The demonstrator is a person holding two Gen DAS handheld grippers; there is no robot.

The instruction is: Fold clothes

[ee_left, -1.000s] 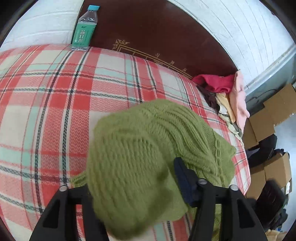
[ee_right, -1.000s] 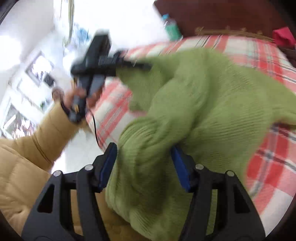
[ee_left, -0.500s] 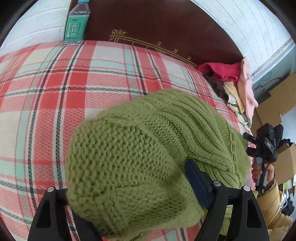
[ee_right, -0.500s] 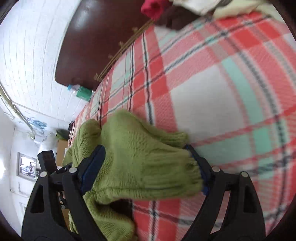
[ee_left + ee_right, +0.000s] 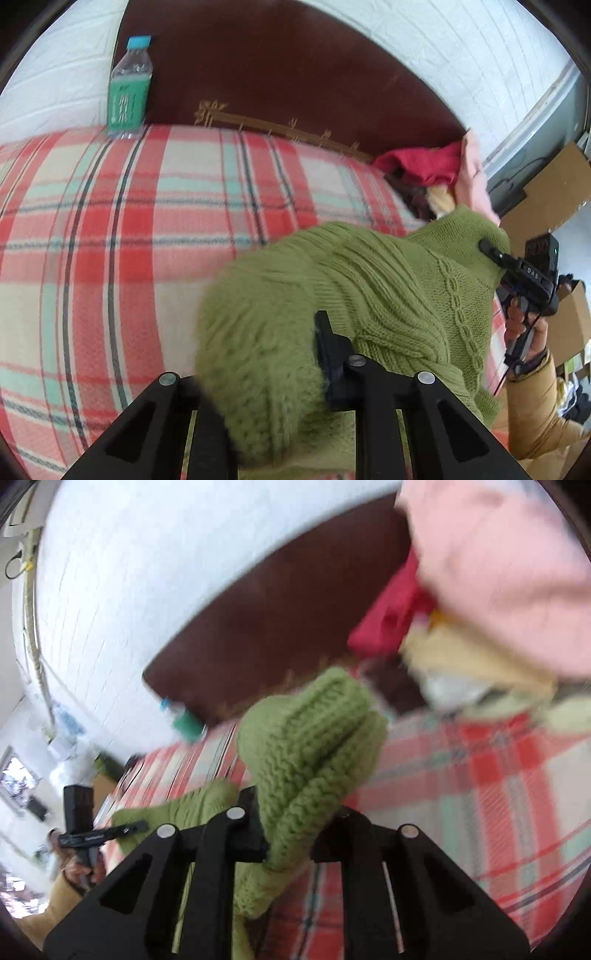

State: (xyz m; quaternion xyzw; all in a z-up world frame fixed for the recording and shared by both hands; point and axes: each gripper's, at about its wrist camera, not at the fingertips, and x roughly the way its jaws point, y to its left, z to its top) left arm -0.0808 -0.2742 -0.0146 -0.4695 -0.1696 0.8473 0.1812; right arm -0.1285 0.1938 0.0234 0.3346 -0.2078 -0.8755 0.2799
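My left gripper (image 5: 273, 369) and right gripper (image 5: 291, 834) have both just closed, each pinching a fold of the olive-green cable-knit sweater (image 5: 388, 295), lifted over the red-and-mint plaid blanket (image 5: 129, 240). The right tool reads "DAS". The clear plastic bottle's (image 5: 129, 88) green label is illegible.

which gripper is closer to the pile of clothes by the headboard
Right. The right gripper, shut on the green sweater, is close to the clothes pile; the left gripper grips the sweater farther back.
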